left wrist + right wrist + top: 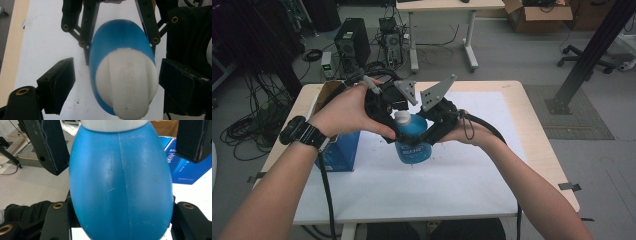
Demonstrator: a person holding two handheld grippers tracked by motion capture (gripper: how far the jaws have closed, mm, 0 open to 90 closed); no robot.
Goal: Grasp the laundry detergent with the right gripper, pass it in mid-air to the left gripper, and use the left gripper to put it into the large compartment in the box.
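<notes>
A blue bottle [413, 145] with a white cap [402, 118] is upright over the middle of the white mat. My right gripper [418, 136] is shut on its blue body [120, 185], one finger [88, 32] pressed against each side. My left gripper [117, 85] comes down over the cap [127, 85] and is open. Its left pad [58, 85] stands clear of the cap and its right pad [181, 88] is almost against it. In the right gripper view those two pads [47, 147] flank the bottle's top. Whether the bottle's base rests on the mat is hidden.
A blue box [339, 150] stands on the table's left side beside the left forearm, with a brown cardboard flap [324, 95] behind it. The white mat [472, 175] covers most of the wooden table [522, 100]. Computer towers and cables lie on the floor beyond.
</notes>
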